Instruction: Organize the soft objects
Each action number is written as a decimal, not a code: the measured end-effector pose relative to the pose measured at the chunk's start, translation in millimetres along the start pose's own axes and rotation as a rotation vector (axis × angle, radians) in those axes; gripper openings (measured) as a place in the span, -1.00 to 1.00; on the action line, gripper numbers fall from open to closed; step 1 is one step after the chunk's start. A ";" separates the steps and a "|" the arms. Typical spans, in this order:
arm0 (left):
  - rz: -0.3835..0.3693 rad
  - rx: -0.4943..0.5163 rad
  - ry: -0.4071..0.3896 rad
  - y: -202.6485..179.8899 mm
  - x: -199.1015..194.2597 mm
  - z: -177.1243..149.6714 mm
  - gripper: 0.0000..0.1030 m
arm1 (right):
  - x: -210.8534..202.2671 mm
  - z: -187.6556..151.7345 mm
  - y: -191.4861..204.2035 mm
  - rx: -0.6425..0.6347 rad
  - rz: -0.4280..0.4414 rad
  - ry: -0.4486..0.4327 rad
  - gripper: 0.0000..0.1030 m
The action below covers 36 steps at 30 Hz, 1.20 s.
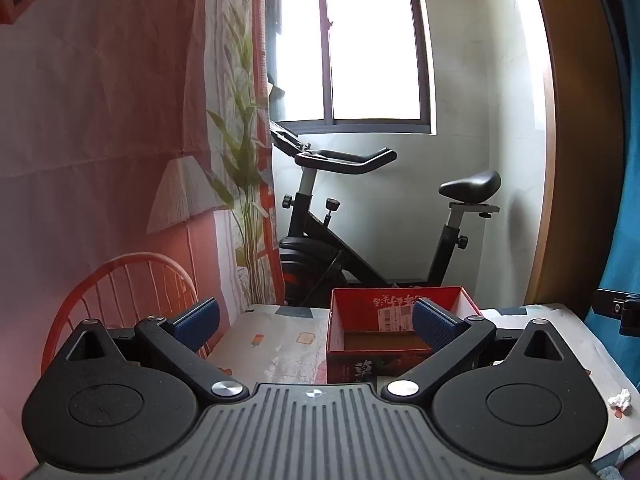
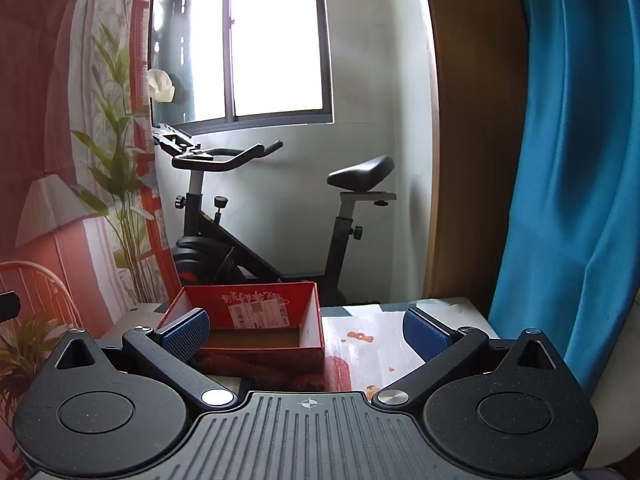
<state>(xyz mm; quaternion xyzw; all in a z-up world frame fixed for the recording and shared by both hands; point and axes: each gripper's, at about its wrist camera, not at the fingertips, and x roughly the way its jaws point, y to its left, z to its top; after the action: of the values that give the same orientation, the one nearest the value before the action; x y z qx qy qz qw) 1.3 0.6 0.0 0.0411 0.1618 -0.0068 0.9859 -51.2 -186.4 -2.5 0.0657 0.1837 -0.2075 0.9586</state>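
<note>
1. The left gripper (image 1: 316, 320) is wide open and holds nothing. It hangs over the near part of the table (image 1: 272, 344), ready to grab.
2. The red box (image 1: 396, 320) sits open on the table, maybe for soft things. It looks empty.
3. The right gripper (image 2: 306, 330) is wide open and empty too.
4. A small white wad (image 1: 619, 400) lies at the right, near the table's edge. I cannot tell what it is.
</note>
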 end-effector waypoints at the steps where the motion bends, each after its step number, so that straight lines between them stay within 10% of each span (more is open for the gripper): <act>1: 0.009 0.012 -0.043 -0.7 -2.1 -1.0 1.00 | 0.1 0.1 0.1 0.001 0.000 0.001 1.00; 36: -0.017 0.040 -0.023 3.4 0.5 -0.6 1.00 | 3.3 0.3 -1.6 -0.002 -0.001 0.011 1.00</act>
<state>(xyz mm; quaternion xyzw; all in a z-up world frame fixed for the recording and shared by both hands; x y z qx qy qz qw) 1.7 4.1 -0.4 0.0592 0.1504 -0.0190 0.9867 -49.0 -189.1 -3.6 0.0657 0.1893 -0.2072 0.9576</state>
